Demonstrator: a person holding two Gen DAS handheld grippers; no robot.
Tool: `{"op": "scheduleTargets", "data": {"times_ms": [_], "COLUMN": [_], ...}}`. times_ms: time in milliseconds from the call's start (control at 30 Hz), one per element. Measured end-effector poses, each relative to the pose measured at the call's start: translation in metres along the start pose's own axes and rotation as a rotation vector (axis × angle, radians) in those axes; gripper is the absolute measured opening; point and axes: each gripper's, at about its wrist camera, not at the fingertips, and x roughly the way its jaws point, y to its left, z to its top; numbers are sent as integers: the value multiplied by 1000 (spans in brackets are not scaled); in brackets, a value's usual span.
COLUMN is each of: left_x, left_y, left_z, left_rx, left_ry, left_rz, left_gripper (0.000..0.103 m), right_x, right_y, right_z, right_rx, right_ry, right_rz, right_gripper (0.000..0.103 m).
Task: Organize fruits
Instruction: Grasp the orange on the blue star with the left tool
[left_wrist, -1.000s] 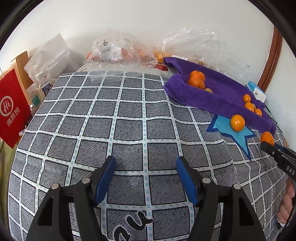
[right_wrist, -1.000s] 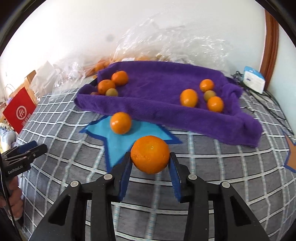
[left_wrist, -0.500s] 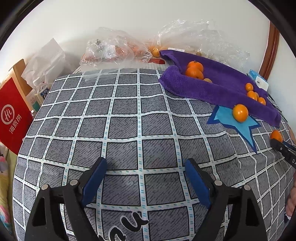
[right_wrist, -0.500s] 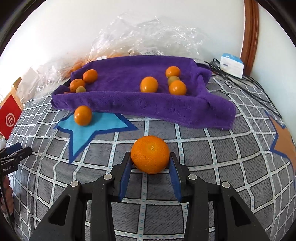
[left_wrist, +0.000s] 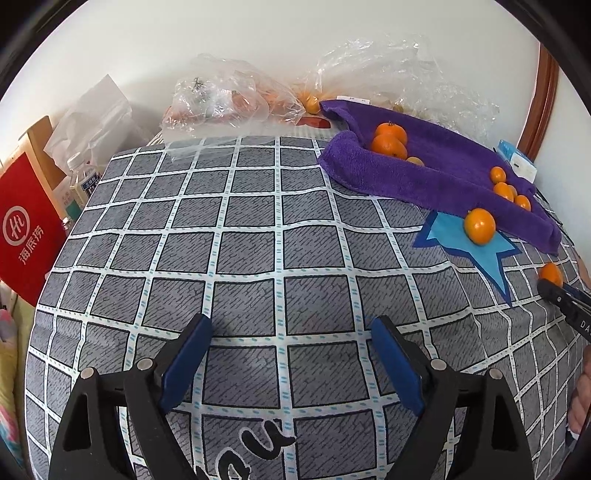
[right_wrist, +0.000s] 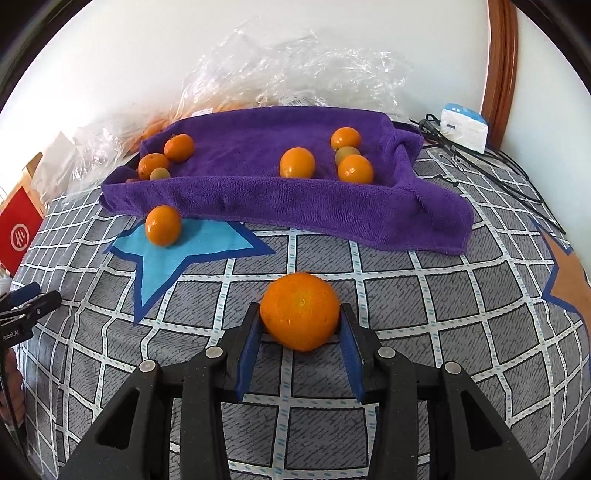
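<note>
Right tool (right_wrist: 301, 328) pinched large round orange (right_wrist: 300, 311) low over grey checked cloth (right_wrist: 406, 295), near front edge of purple terry towel (right_wrist: 258, 199) holding smaller oranges; left tool (left_wrist: 291, 350) spread wide, nothing between fingers

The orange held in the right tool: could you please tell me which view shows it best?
The right wrist view: the orange sits large and centred, clamped between the right tool's blue pads. The left wrist view catches it only small and blurred at the far right edge, partly hidden by the tool's tip.
</note>
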Motion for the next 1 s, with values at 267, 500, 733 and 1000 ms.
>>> {"op": "scheduleTargets", "data": {"times_ms": [267, 500, 733, 1000], "left_x": [-5, -9, 2, 25], "left_y": [-21, -60, -102, -132], "left_z": [7, 31, 47, 63], "left_rx": [19, 55, 96, 94], "left_ry": [3, -27, -20, 13], "left_rz": [-34, -117, -171, -228], "left_gripper": [74, 74, 74, 67], "right_x": [-3, -17, -25, -24], "right_y": [-5, -28, -53, -76], "right_z": [1, 7, 15, 16], "right_rx": [7, 22, 55, 82], "right_ry": [7, -25, -45, -36], "right_rz": [-5, -39, -71, -100], "right_gripper": [40, 40, 40, 40]}}
